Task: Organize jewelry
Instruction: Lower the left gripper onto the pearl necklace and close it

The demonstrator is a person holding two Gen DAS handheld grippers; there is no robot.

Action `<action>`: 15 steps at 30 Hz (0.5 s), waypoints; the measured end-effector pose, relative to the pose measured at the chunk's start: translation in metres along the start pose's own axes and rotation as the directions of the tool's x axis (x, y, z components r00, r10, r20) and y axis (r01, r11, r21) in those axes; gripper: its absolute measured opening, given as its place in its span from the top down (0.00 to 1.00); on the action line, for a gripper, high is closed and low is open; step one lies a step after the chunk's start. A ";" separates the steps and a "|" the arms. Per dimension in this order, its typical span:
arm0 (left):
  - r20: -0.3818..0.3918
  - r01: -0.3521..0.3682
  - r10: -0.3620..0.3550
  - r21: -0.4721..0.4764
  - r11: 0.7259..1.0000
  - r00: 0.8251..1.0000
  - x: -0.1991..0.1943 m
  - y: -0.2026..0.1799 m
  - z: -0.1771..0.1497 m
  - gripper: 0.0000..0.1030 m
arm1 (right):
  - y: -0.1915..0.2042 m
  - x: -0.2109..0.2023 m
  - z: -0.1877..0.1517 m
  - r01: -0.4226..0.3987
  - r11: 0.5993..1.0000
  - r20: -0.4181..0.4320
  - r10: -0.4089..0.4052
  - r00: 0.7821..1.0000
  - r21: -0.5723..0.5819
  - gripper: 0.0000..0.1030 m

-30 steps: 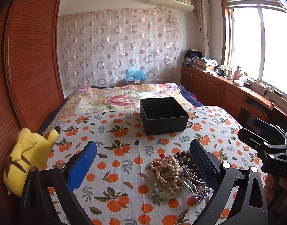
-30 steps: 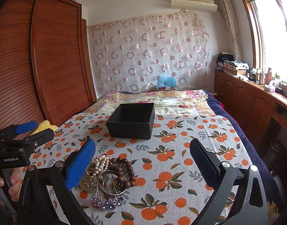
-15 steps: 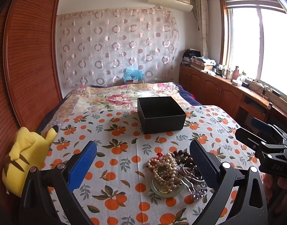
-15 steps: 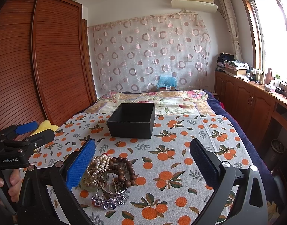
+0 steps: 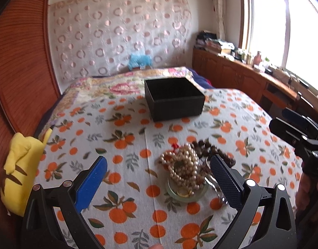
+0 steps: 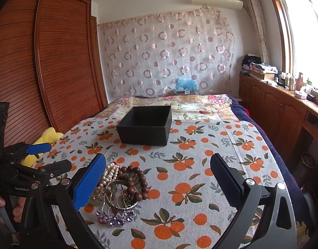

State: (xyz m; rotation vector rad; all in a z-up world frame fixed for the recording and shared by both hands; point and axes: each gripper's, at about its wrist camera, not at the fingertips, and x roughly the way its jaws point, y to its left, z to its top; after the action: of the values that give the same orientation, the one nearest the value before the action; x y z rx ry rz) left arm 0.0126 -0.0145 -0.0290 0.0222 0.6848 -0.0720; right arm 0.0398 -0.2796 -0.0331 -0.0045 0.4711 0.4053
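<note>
A pile of jewelry lies on the orange-print cloth: a pearl strand (image 5: 182, 166), dark wooden beads (image 5: 208, 147), a pale green bangle (image 5: 187, 195). In the right wrist view it shows the pearls (image 6: 108, 176), wooden beads (image 6: 136, 181), a silver bangle (image 6: 119, 204) and a purple crystal piece (image 6: 115, 217). An open, empty black box (image 5: 173, 100) (image 6: 146, 124) stands farther back. My left gripper (image 5: 159, 178) is open, with the pile between its fingers, nearer the right one. My right gripper (image 6: 157, 180) is open, with the pile by its left finger.
A yellow plush toy (image 5: 22, 166) (image 6: 46, 139) lies at the cloth's left edge beside a wooden wardrobe (image 6: 55, 62). A floral bedspread (image 6: 179, 103) lies beyond the box. Wooden cabinets (image 6: 283, 112) run along the right wall under the window.
My left gripper has moved forward and tilted down toward the jewelry pile, which now looks larger and sits between its fingers. The right gripper has barely moved.
</note>
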 end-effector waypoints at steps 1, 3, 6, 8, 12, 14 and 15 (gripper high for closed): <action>-0.017 0.001 -0.001 0.006 1.000 1.000 0.004 0.000 -0.001 0.06 | -0.002 0.001 -0.002 -0.001 1.000 -0.007 0.001 1.000 -0.002 0.02; -0.042 0.003 -0.002 0.014 1.000 0.999 0.009 0.000 -0.003 0.06 | -0.003 0.004 -0.006 0.000 1.000 -0.019 0.000 1.000 -0.008 0.02; -0.084 0.014 -0.012 0.028 1.000 0.996 0.018 0.002 -0.006 0.06 | -0.007 0.008 -0.013 -0.008 1.000 -0.040 0.008 0.999 -0.016 0.02; -0.115 0.031 -0.028 0.030 0.999 0.993 0.025 0.004 -0.007 0.06 | -0.008 0.011 -0.017 -0.018 0.999 -0.056 0.017 0.998 -0.026 0.02; -0.164 0.044 -0.035 0.047 0.998 0.986 0.037 0.006 -0.009 0.06 | -0.009 0.018 -0.026 -0.032 0.998 -0.090 0.028 0.996 -0.046 0.02; -0.175 0.052 -0.042 0.054 0.997 0.984 0.040 0.006 -0.008 0.06 | -0.010 0.022 -0.031 -0.040 0.998 -0.108 0.034 0.994 -0.051 0.02; -0.178 0.057 -0.046 0.058 0.997 0.983 0.041 0.006 -0.007 0.06 | -0.010 0.024 -0.033 -0.044 0.998 -0.115 0.037 0.993 -0.053 0.02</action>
State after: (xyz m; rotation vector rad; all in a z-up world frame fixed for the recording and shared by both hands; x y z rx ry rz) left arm 0.0408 -0.0104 -0.0604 0.0723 0.8607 -0.1431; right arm 0.0488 -0.2832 -0.0737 -0.0721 0.5733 0.4595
